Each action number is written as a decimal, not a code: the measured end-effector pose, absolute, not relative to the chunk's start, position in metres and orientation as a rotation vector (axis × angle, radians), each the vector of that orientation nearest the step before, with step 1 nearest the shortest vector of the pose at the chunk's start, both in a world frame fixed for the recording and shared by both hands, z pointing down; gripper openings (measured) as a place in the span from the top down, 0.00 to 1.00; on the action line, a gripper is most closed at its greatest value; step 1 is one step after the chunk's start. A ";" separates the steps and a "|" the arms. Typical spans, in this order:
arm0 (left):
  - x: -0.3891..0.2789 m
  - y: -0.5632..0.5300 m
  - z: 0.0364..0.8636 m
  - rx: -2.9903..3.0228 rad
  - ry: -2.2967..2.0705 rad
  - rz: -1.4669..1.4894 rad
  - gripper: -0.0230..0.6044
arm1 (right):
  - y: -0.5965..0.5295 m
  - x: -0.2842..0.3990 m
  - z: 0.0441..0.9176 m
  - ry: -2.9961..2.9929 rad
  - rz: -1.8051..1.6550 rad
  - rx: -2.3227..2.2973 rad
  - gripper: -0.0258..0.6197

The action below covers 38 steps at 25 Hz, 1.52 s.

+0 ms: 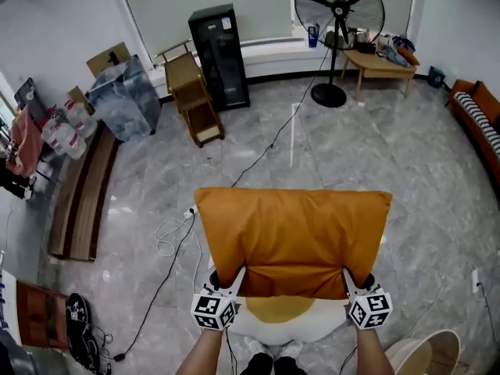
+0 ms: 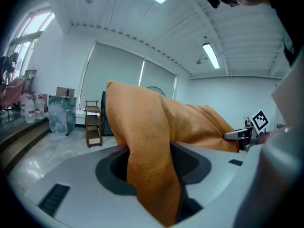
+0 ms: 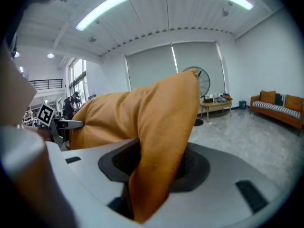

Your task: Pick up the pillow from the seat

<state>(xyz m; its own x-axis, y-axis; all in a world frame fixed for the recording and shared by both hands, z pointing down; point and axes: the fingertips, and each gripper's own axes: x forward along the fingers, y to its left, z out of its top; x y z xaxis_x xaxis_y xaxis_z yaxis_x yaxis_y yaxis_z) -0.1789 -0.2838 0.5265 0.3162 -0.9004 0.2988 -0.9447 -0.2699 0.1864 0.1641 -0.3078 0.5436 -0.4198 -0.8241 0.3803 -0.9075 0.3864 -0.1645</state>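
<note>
The room around is cluttered but set back. A fan (image 1: 338, 10) stands at the upper right of the head view, with a table (image 1: 380, 63) beside it and a sofa (image 1: 478, 116) along the right edge. A black cabinet (image 1: 219, 55) and a wooden cart (image 1: 193, 98) stand at upper centre, and a low bench (image 1: 84, 194) runs down the left side. A looped white cord (image 1: 166, 237) lies on the grey floor (image 1: 437, 201) just left of the work; nothing stands between the grippers and what they hold.

The pillow (image 1: 293, 241) fills the middle of the head view, spread flat and wide between the two tools. Its lower edge overlaps the top of the white seat (image 1: 320, 325) at bottom centre (whether the fabric touches the seat cannot be told).

The left gripper (image 1: 239, 273) bites the pillow's lower left corner and the right gripper (image 1: 345, 273) its lower right corner. In each gripper view a thick fold of orange cloth (image 2: 152, 175) runs down between the dark pads, which are clenched on it from both sides; the rest of the pillow (image 3: 156, 127) billows away beyond the jaws toward the other gripper.
</note>
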 end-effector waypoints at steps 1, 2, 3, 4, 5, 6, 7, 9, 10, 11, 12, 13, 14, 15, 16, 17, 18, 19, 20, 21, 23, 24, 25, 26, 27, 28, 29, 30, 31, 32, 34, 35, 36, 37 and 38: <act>-0.181 -0.274 0.505 2.273 -1.667 0.171 0.61 | -0.299 0.162 0.521 -2.428 0.490 1.546 0.67; -0.183 -0.260 0.483 2.277 -1.675 0.157 0.61 | -0.286 0.160 0.500 -2.439 0.477 1.554 0.67; -0.184 -0.246 0.462 2.279 -1.685 0.142 0.61 | -0.272 0.159 0.479 -2.449 0.469 1.560 0.67; -0.185 -0.236 0.442 2.282 -1.700 0.124 0.61 | -0.263 0.158 0.459 -2.461 0.459 1.566 0.67; -0.187 -0.230 0.422 2.293 -1.721 0.101 0.61 | -0.259 0.156 0.440 -2.480 0.440 1.575 0.67; -0.189 -0.230 0.405 2.310 -1.746 0.075 0.61 | -0.260 0.155 0.423 -2.504 0.413 1.587 0.67; -0.191 -0.230 0.389 2.328 -1.769 0.048 0.61 | -0.262 0.153 0.408 -2.529 0.382 1.600 0.67; -0.195 -0.226 0.367 2.350 -1.801 0.008 0.60 | -0.259 0.151 0.384 -2.567 0.334 1.617 0.67; -0.197 -0.222 0.359 2.355 -1.811 -0.006 0.60 | -0.255 0.149 0.374 -2.582 0.321 1.620 0.67; -0.199 -0.219 0.351 2.359 -1.818 -0.017 0.60 | -0.253 0.147 0.365 -2.595 0.310 1.621 0.67; -0.200 -0.217 0.343 2.366 -1.824 -0.028 0.60 | -0.251 0.145 0.357 -2.605 0.299 1.622 0.67; -0.202 -0.216 0.335 2.374 -1.828 -0.040 0.60 | -0.250 0.143 0.349 -2.613 0.288 1.625 0.67; -0.203 -0.213 0.329 2.381 -1.831 -0.051 0.60 | -0.248 0.141 0.342 -2.619 0.276 1.630 0.67; -0.204 -0.210 0.324 2.386 -1.832 -0.061 0.60 | -0.246 0.139 0.337 -2.624 0.260 1.636 0.68; -0.204 -0.207 0.320 2.390 -1.835 -0.073 0.60 | -0.243 0.138 0.332 -2.626 0.242 1.642 0.68; -0.204 -0.204 0.317 2.392 -1.839 -0.085 0.60 | -0.241 0.137 0.327 -2.629 0.223 1.647 0.68; -0.204 -0.202 0.313 2.394 -1.843 -0.096 0.60 | -0.239 0.137 0.322 -2.630 0.204 1.654 0.69; -0.204 -0.201 0.309 2.398 -1.847 -0.106 0.60 | -0.238 0.137 0.317 -2.632 0.189 1.660 0.69; -0.204 -0.200 0.305 2.404 -1.850 -0.116 0.60 | -0.238 0.137 0.313 -2.634 0.176 1.667 0.69; -0.203 -0.200 0.300 2.410 -1.852 -0.125 0.60 | -0.238 0.137 0.308 -2.636 0.164 1.673 0.69; -0.204 -0.201 0.294 2.419 -1.857 -0.139 0.60 | -0.238 0.137 0.301 -2.642 0.145 1.681 0.69; -0.204 -0.201 0.291 2.420 -1.860 -0.144 0.60 | -0.239 0.136 0.298 -2.646 0.136 1.682 0.69; -0.205 -0.202 0.290 2.420 -1.862 -0.145 0.60 | -0.240 0.135 0.295 -2.649 0.128 1.681 0.69; -0.207 -0.202 0.289 2.419 -1.864 -0.144 0.60 | -0.241 0.132 0.294 -2.650 0.123 1.678 0.69; -0.210 -0.202 0.288 2.419 -1.866 -0.140 0.60 | -0.242 0.129 0.294 -2.651 0.120 1.672 0.69; -0.214 -0.201 0.288 2.416 -1.868 -0.137 0.60 | -0.244 0.125 0.294 -2.651 0.118 1.664 0.69; -0.218 -0.200 0.289 2.412 -1.870 -0.136 0.60 | -0.245 0.120 0.295 -2.652 0.116 1.655 0.69; -0.222 -0.198 0.290 2.405 -1.872 -0.137 0.61 | -0.245 0.115 0.295 -2.654 0.113 1.645 0.69; -0.225 -0.197 0.290 2.400 -1.875 -0.140 0.60 | -0.245 0.112 0.295 -2.656 0.110 1.638 0.69; -0.227 -0.196 0.291 2.396 -1.877 -0.142 0.60 | -0.246 0.110 0.295 -2.657 0.109 1.634 0.69; -0.227 -0.196 0.292 2.390 -1.880 -0.142 0.60 | -0.246 0.109 0.296 -2.657 0.112 1.633 0.69; -0.227 -0.195 0.293 2.389 -1.879 -0.141 0.60 | -0.245 0.109 0.296 -2.655 0.116 1.635 0.69; -0.227 -0.196 0.294 2.388 -1.877 -0.141 0.60 | -0.245 0.109 0.297 -2.654 0.120 1.637 0.69; -0.227 -0.196 0.293 2.389 -1.876 -0.141 0.60 | -0.246 0.110 0.297 -2.653 0.122 1.639 0.69; -0.226 -0.198 0.293 2.391 -1.875 -0.142 0.60 | -0.247 0.111 0.296 -2.652 0.124 1.641 0.69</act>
